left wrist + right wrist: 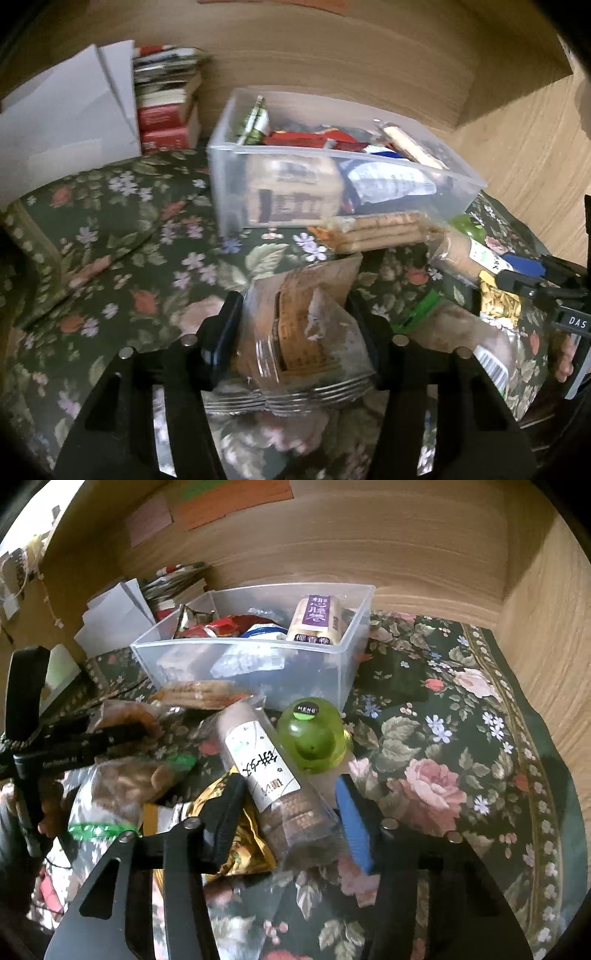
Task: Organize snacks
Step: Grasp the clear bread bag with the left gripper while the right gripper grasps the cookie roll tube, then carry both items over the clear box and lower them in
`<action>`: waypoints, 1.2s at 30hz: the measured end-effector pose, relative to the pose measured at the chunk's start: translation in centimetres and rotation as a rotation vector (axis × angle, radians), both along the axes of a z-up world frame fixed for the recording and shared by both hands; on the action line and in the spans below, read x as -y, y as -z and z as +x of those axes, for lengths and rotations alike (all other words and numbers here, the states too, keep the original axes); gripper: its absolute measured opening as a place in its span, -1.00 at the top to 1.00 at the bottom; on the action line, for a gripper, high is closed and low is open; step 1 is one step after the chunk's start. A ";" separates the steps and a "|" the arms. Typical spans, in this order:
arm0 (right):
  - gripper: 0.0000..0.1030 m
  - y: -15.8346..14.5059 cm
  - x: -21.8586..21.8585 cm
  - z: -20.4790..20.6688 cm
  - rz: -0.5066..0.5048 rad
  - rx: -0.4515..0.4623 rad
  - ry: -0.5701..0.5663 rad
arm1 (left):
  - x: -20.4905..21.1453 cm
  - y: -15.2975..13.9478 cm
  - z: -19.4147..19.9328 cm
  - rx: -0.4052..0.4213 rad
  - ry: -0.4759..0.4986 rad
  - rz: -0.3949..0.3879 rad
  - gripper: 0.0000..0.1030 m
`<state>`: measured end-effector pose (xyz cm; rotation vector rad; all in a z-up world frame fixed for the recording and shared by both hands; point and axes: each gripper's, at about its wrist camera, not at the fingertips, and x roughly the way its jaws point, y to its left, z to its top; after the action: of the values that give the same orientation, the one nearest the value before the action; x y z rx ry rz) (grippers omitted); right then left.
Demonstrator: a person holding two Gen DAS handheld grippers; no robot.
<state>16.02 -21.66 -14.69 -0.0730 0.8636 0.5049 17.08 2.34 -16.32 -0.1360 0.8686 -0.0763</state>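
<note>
"MENG" on green jelly cup, "DAS" on right claw

Your left wrist view runs soft: the clear bin and book stack smear with motion blur, and the white paper nearly blows out. On your right wrist view things are sharper, daylight flaring at the upper left corner, a glossy shine on the green jelly cup. Both views bow hard, the wood panel curving, dark vignette at every corner.
</note>
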 end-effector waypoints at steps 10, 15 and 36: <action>0.02 0.7 -2.9 1.8 -0.067 -0.020 -0.067 | -2.1 -1.2 -2.2 0.034 -0.032 -0.002 -0.08; 0.15 2.0 -4.7 2.2 -0.146 0.000 -0.076 | -1.7 -2.1 -2.4 0.063 -0.028 0.007 -0.08; 0.31 -6.7 -3.7 1.3 -0.003 0.221 0.009 | -0.5 -9.2 -0.1 0.267 -0.028 0.030 -0.08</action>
<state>17.32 -18.01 -7.97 -0.1248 0.6483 0.4771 16.98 2.82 -7.16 -0.1068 0.6009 -0.0537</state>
